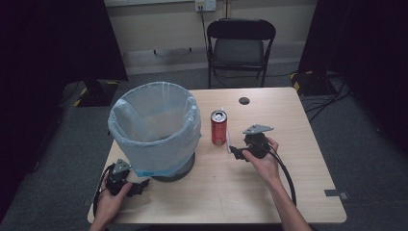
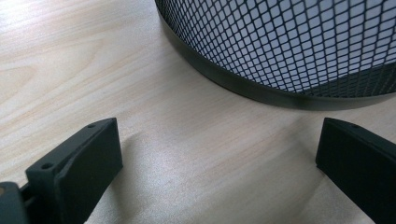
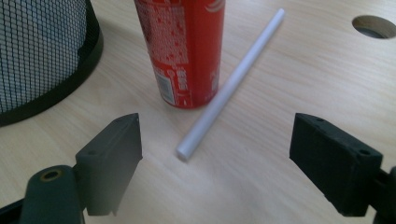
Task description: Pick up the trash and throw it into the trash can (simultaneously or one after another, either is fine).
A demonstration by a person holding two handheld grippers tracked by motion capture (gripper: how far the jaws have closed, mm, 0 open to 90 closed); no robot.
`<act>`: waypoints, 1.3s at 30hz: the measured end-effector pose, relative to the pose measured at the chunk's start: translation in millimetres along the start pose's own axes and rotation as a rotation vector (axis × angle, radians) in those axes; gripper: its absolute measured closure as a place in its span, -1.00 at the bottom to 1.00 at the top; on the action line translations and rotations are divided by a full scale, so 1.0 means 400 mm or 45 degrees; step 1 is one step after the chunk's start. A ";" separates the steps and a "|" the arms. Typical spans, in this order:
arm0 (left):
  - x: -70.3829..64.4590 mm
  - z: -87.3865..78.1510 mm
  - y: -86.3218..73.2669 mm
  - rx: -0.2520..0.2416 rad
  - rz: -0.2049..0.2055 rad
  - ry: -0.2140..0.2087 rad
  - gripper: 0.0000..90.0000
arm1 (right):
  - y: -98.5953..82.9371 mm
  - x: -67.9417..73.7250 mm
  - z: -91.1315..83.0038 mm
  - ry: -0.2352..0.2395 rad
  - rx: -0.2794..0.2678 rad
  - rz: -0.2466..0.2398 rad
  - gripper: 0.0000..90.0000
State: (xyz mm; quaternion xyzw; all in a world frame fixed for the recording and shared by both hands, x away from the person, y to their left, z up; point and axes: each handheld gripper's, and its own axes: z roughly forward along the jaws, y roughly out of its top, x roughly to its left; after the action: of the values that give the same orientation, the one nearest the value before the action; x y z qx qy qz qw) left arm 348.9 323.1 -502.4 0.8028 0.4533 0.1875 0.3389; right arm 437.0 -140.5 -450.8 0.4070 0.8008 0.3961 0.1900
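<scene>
We have the right claw (image 3: 217, 154) low over the tabletop (image 1: 231, 187), jaws spread wide with nothing between them but the near end of a white straw (image 3: 231, 84). The straw lies flat on the wood, running away from us and touching, or all but touching, the base of the red soda can (image 3: 184, 51) that stands upright just left of it; in the high view the can (image 1: 218, 127) stands right of the bin and left of the right claw (image 1: 235, 153).

We judge the straw very light, thin and round, so it will likely roll or skid if nudged, and it may crush if squeezed hard. The near end is the best place to take it, well clear of the can, with the jaws closing across its width. The can (opened on top, contents unknown) looks stiff but smooth and easy to tip if a jaw bumps it.

The left claw (image 2: 215, 158) also stands open and empty at the near left corner of the tabletop, just beside the foot of the black mesh bin (image 2: 289, 51), which carries a pale plastic liner (image 1: 154, 120).

The tabletop is pale wood grain, smooth and flat, with a round cable hole (image 1: 244, 100) at its far side. Beyond it stand a folding chair (image 1: 240, 45), dark curtains and grey floor.
</scene>
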 end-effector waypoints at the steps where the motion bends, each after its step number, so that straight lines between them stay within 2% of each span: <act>1: 0.000 0.000 0.000 -0.003 -0.003 0.000 -1.00 | 0.012 0.004 0.015 0.010 -0.001 -0.019 -0.63; 9: 0.000 0.000 0.000 -0.001 -0.001 0.000 -1.00 | 0.051 0.017 0.077 0.043 0.001 -0.039 -0.64; 14: 0.000 0.000 0.000 -0.001 0.000 -0.001 -1.00 | 0.059 0.022 0.110 0.063 0.017 -0.034 -0.65; 16: 0.000 0.000 0.000 -0.001 0.000 -0.001 -1.00 | 0.064 0.024 0.125 0.070 0.002 -0.040 -0.65; 19: 0.000 0.000 0.000 -0.001 0.000 -0.001 -1.00 | 0.071 0.028 0.145 0.085 -0.012 -0.014 -0.62; 22: 0.000 0.000 0.000 -0.001 0.000 -0.001 -1.00 | 0.072 0.035 0.168 0.079 -0.004 -0.030 -0.62; 27: 0.000 0.000 0.000 -0.001 0.001 0.001 -1.00 | 0.064 0.032 0.192 0.074 0.001 -0.012 -0.61; 36: 0.000 0.000 0.000 -0.001 -0.001 -0.001 -1.00 | 0.071 0.030 0.218 0.049 0.015 -0.021 -0.58; 39: 0.000 0.000 0.000 -0.001 0.000 -0.001 -1.00 | 0.077 0.026 0.221 0.050 0.002 -0.007 -0.53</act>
State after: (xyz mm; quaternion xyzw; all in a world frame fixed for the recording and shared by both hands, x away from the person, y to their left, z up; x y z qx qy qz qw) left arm 348.8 323.0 -502.5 0.8026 0.4532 0.1874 0.3395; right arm 501.6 -78.7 -480.5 0.3972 0.8058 0.4029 0.1749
